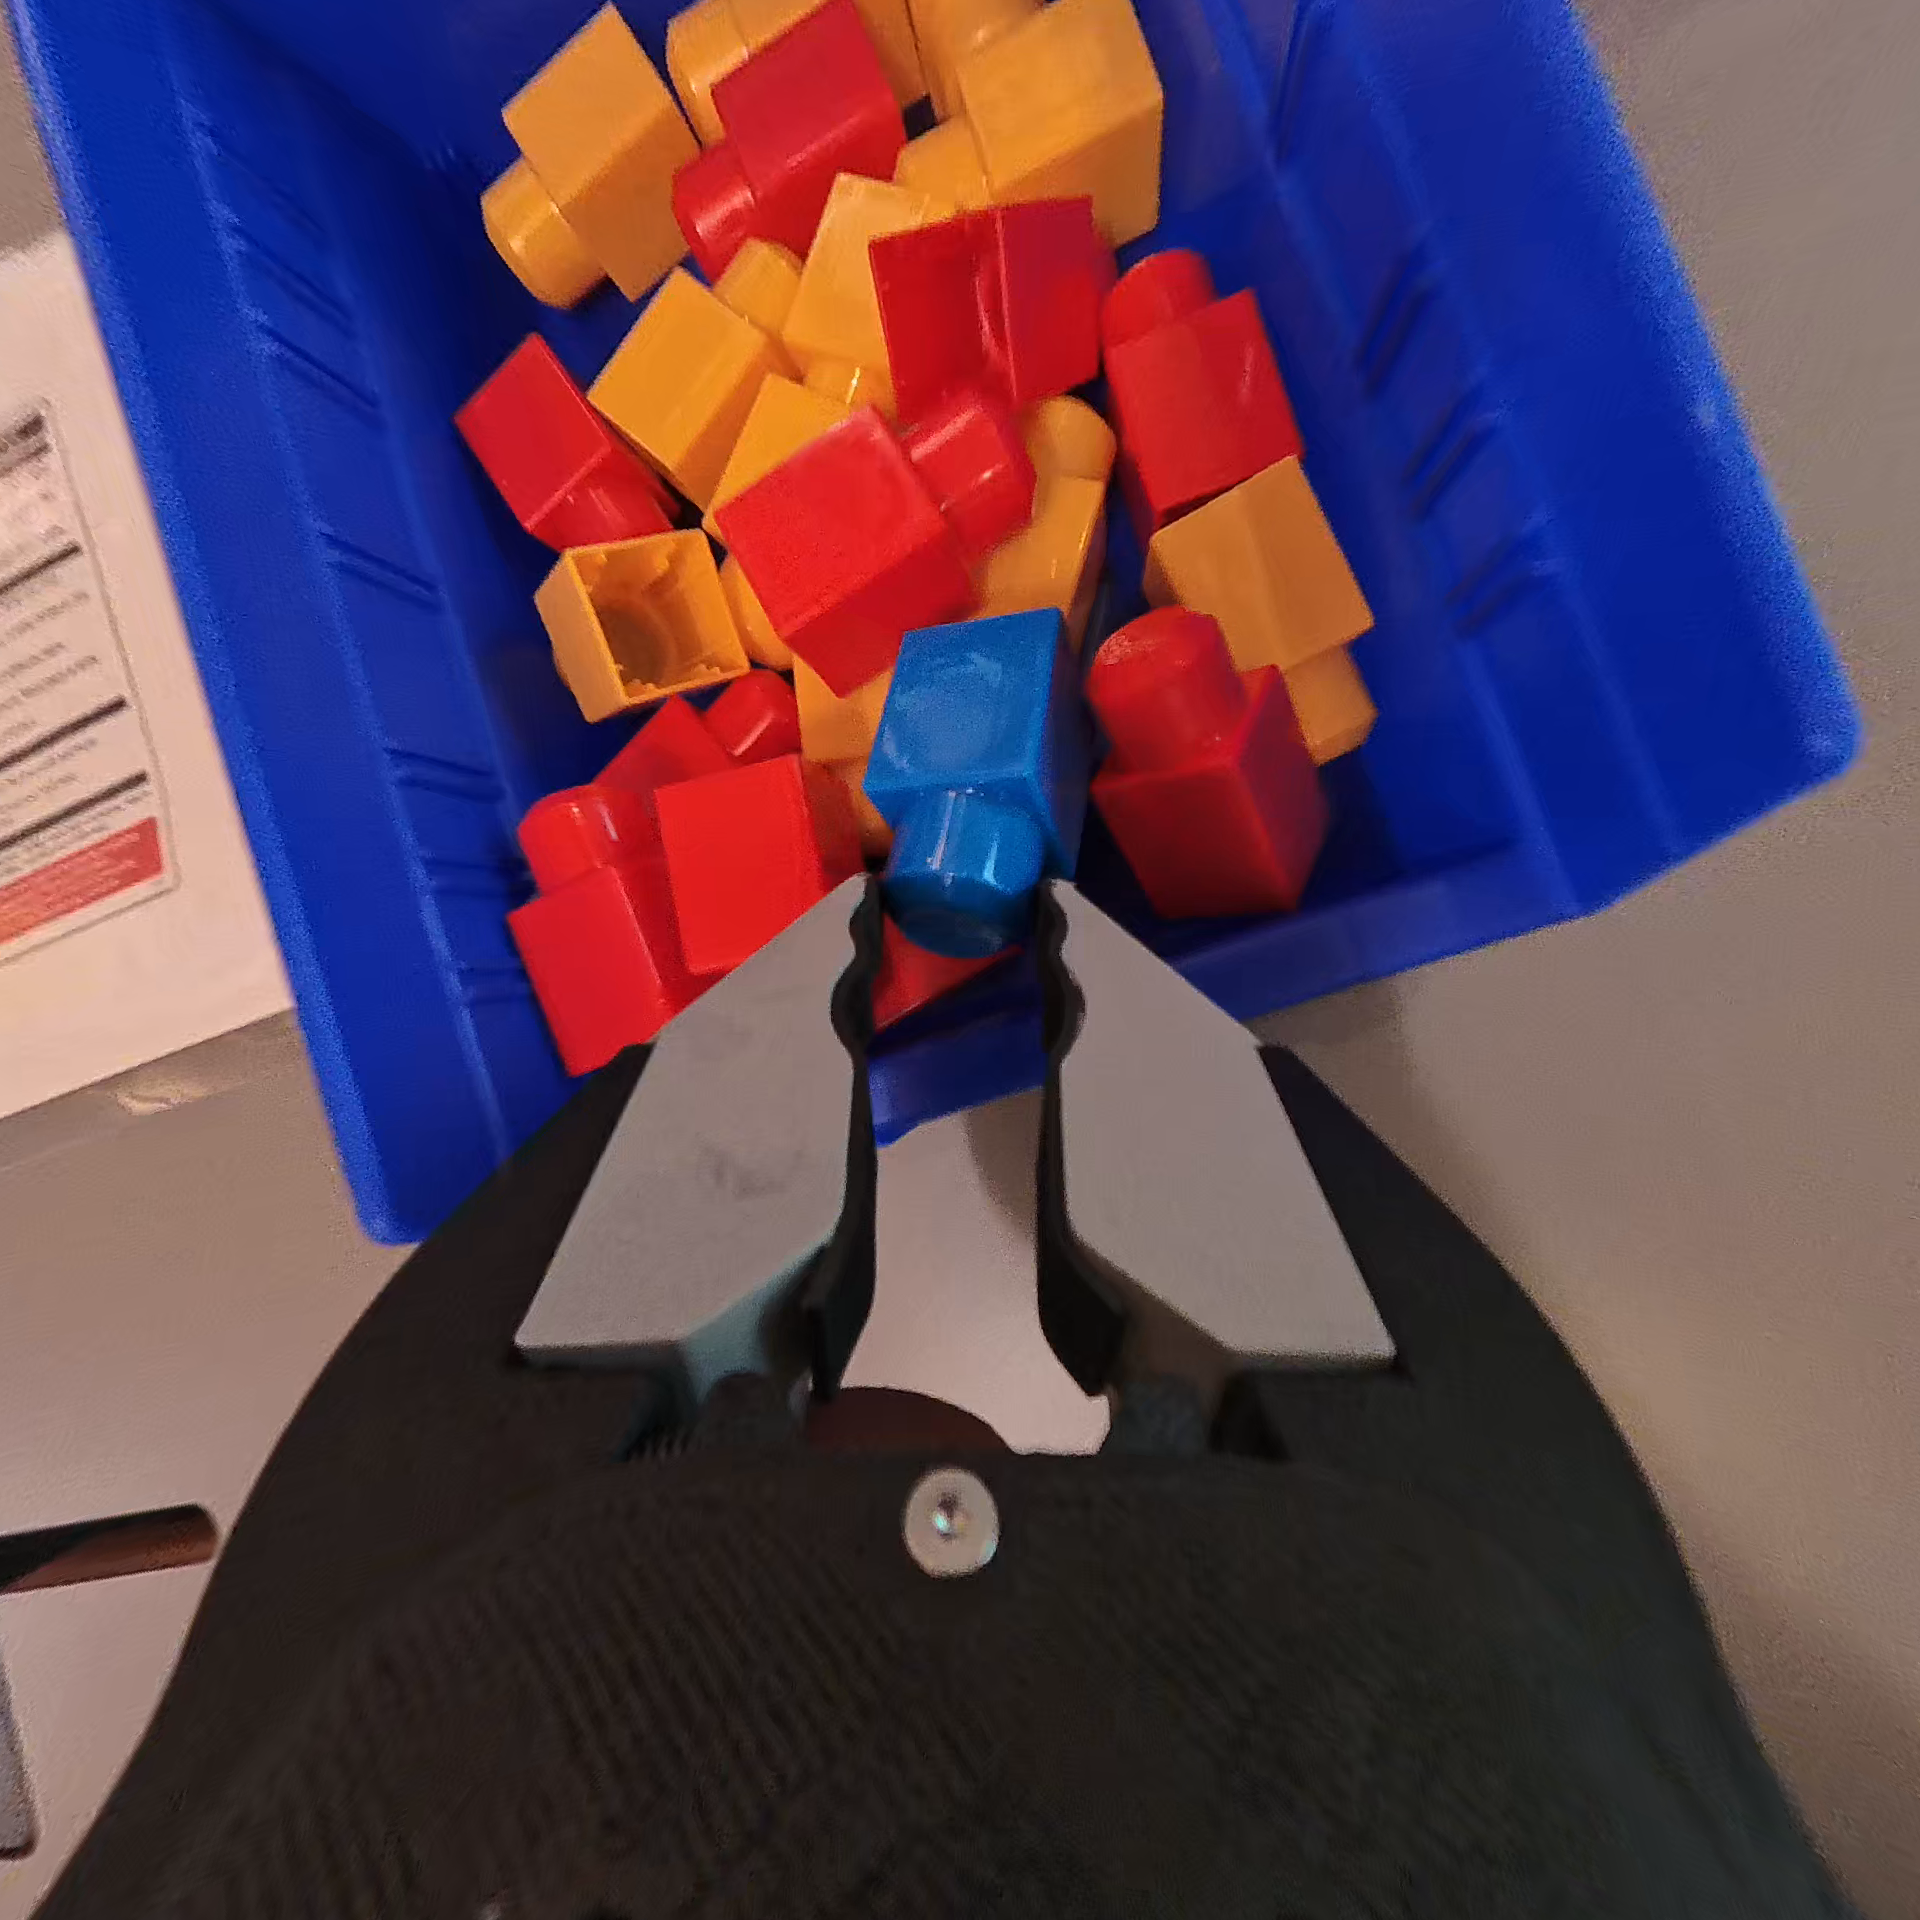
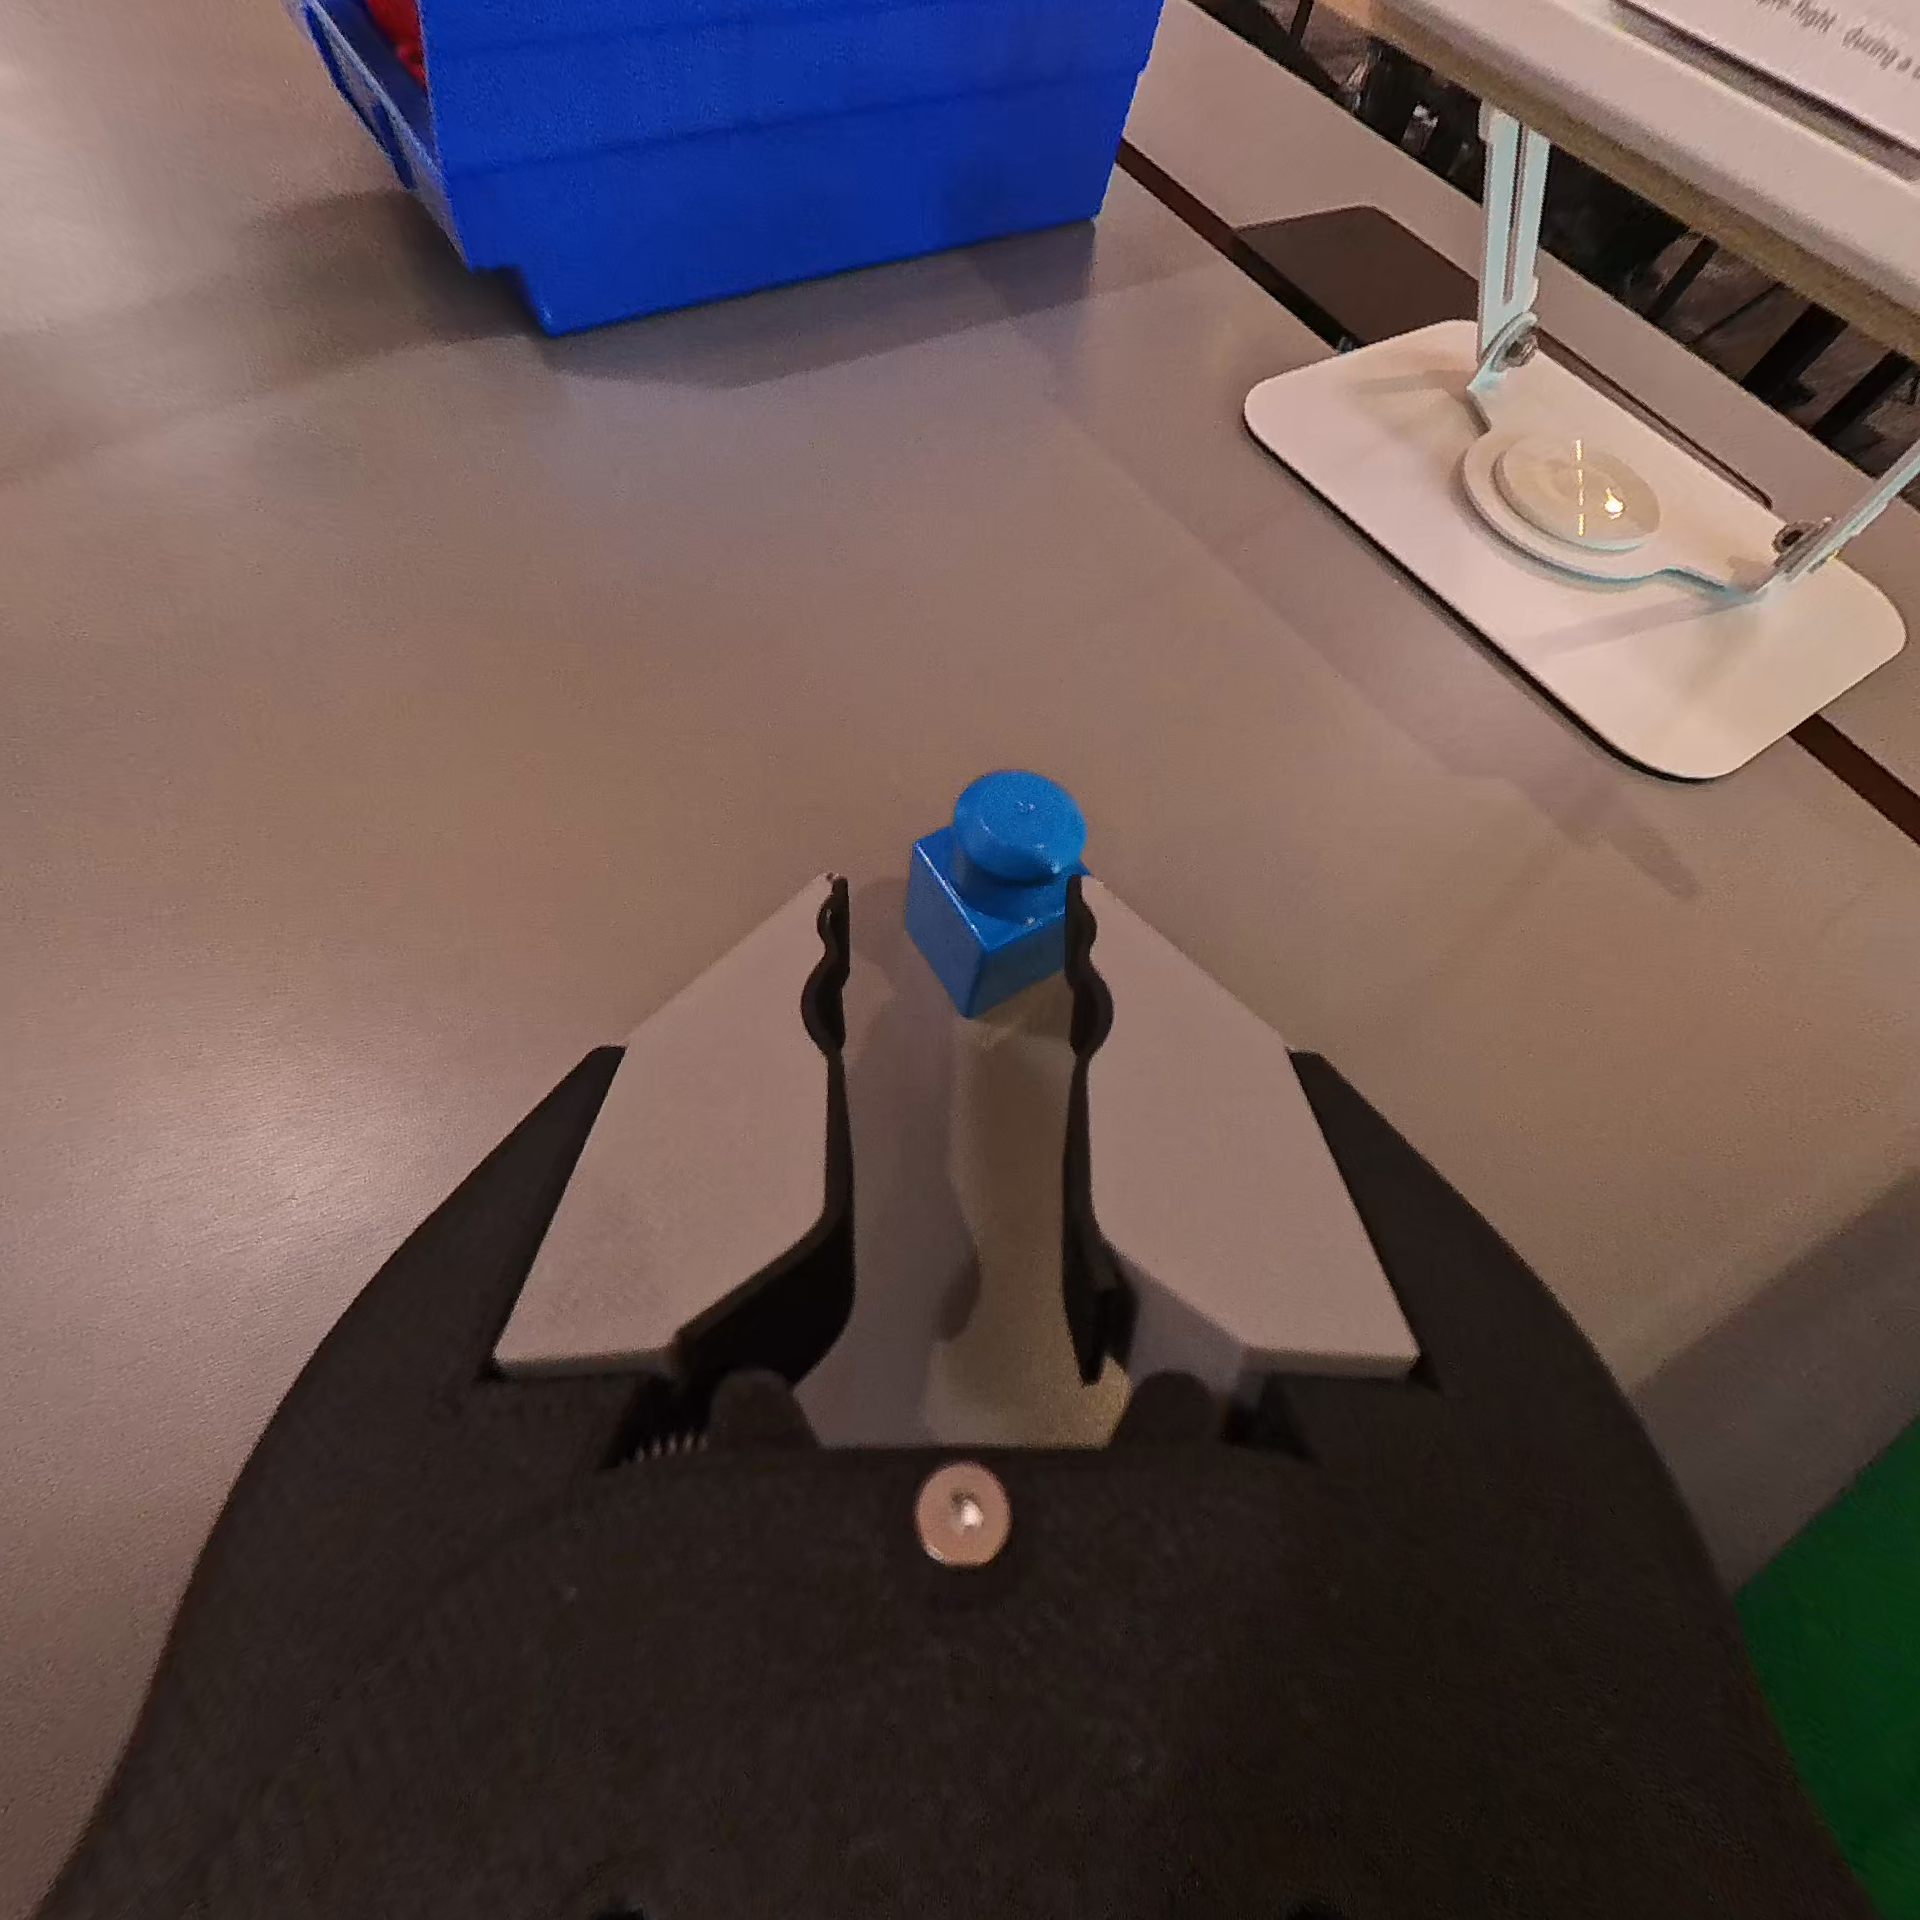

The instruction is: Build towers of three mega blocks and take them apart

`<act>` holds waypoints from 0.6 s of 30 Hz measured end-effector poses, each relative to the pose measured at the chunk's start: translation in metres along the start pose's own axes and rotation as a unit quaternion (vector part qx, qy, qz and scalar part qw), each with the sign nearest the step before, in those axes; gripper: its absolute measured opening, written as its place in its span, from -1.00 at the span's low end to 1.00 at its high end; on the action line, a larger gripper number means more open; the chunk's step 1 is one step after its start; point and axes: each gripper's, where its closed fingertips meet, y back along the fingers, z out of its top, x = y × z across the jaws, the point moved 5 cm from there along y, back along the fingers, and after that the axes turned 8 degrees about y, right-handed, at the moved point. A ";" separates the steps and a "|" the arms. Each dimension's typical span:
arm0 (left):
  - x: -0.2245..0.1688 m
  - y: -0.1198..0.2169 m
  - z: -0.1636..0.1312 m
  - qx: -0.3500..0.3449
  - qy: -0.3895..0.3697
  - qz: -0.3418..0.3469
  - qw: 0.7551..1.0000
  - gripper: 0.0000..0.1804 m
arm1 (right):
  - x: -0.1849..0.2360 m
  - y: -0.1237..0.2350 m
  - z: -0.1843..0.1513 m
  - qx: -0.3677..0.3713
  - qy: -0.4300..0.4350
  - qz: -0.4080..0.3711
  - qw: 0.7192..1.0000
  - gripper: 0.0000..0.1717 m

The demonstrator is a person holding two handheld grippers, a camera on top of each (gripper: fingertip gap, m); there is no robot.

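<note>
In the left wrist view a blue bin (image 1: 312, 520) holds several red and yellow mega blocks. My left gripper (image 1: 956, 904) reaches over the bin's near wall and is shut on the round stud of a blue block (image 1: 977, 717) that lies on the pile, with both pads against the stud. In the right wrist view a second blue block (image 2: 987, 914) stands upright on the grey table, stud up. My right gripper (image 2: 956, 914) is open around it. The right pad is at the block's side and a clear gap shows between the left pad (image 2: 831, 935) and the block.
The blue bin (image 2: 779, 156) stands at the far side of the table in the right wrist view. A white stand with a flat base (image 2: 1558, 582) is at the right. A printed sheet (image 1: 62, 675) lies left of the bin. A green surface (image 2: 1849, 1662) shows past the table's right edge. Left tips to right tips: about 40 centimeters. To the flat base (image 2: 1558, 582): right tips about 25 centimeters, left tips about 45 centimeters.
</note>
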 end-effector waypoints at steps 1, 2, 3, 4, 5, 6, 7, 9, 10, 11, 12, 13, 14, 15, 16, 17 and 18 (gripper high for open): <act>-0.001 0.007 0.003 -0.006 -0.012 0.002 1.000 -0.70 | 0.000 0.001 0.002 -0.005 0.002 -0.001 1.000 -0.55; -0.003 0.014 0.006 -0.015 -0.028 0.004 0.999 -0.70 | 0.000 0.002 0.003 -0.010 0.002 -0.002 1.000 -0.55; -0.006 0.022 0.009 -0.025 -0.049 0.007 0.998 -0.70 | 0.000 0.004 0.005 -0.016 0.003 0.000 1.000 -0.54; -0.011 0.031 0.012 -0.033 -0.076 0.010 0.996 -0.70 | 0.000 0.006 0.007 -0.023 0.004 0.002 1.000 -0.54; -0.015 0.039 0.014 -0.038 -0.105 0.015 0.994 -0.70 | 0.002 0.007 0.009 -0.033 0.005 0.009 0.999 -0.53; -0.021 0.048 0.016 -0.042 -0.141 0.016 0.989 -0.70 | 0.005 0.009 0.013 -0.047 0.004 0.024 0.999 -0.52; -0.030 0.056 0.017 -0.045 -0.180 0.012 0.983 -0.70 | 0.009 0.011 0.017 -0.066 0.001 0.044 0.997 -0.52; -0.055 0.073 0.019 -0.050 -0.254 -0.013 0.966 -0.70 | 0.018 0.017 0.027 -0.104 0.002 0.083 0.991 -0.52; -0.071 0.080 0.019 -0.055 -0.290 -0.029 0.955 -0.70 | 0.024 0.020 0.031 -0.119 0.006 0.102 0.988 -0.52; -0.089 0.088 0.019 -0.056 -0.324 -0.047 0.943 -0.70 | 0.029 0.022 0.034 -0.127 0.013 0.116 0.985 -0.51; -0.107 0.096 0.018 -0.056 -0.360 -0.064 0.929 -0.70 | 0.035 0.023 0.037 -0.132 0.022 0.129 0.982 -0.49; -0.126 0.102 0.017 -0.057 -0.395 -0.076 0.914 -0.70 | 0.042 0.024 0.040 -0.136 0.033 0.142 0.980 -0.48; -0.144 0.107 0.016 -0.056 -0.425 -0.087 0.899 -0.70 | 0.048 0.024 0.042 -0.137 0.044 0.147 0.979 -0.48; -0.163 0.111 0.014 -0.054 -0.453 -0.101 0.884 -0.70 | 0.053 0.024 0.044 -0.136 0.052 0.146 0.978 -0.47; -0.182 0.113 0.011 -0.052 -0.477 -0.121 0.869 -0.70 | 0.058 0.024 0.045 -0.136 0.061 0.147 0.978 -0.44; -0.200 0.114 0.008 -0.047 -0.497 -0.139 0.855 -0.70 | 0.063 0.024 0.046 -0.135 0.069 0.149 0.977 -0.43; -0.217 0.113 0.005 -0.041 -0.517 -0.154 0.841 -0.69 | 0.066 0.024 0.048 -0.135 0.076 0.147 0.977 -0.41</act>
